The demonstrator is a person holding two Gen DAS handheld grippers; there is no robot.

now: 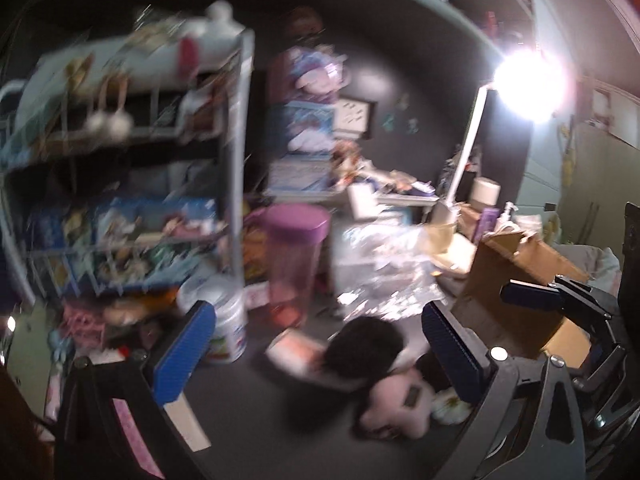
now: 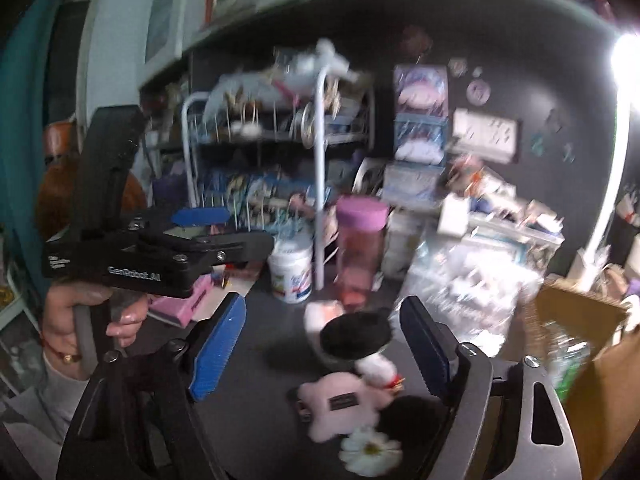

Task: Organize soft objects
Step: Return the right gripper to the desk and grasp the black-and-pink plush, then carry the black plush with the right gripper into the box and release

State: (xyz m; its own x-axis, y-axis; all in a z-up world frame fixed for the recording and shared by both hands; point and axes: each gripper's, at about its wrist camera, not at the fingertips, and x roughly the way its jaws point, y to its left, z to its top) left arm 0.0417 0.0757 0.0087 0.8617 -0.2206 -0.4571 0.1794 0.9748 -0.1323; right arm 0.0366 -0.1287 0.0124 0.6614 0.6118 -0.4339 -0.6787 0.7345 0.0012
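Right wrist view shows the fluffy pink star-shaped plush toy, a black fuzzy pom-pom and a white cloth daisy lying loose on the dark table. Right gripper and left gripper gape wide, holding nothing. Sorting looks barely begun.

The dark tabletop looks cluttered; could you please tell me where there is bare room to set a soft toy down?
Free: the dark tabletop between the white tub, the pink plush and the pink notepad. Crowded: the plastic bags and cardboard box to the right, the wire rack behind.
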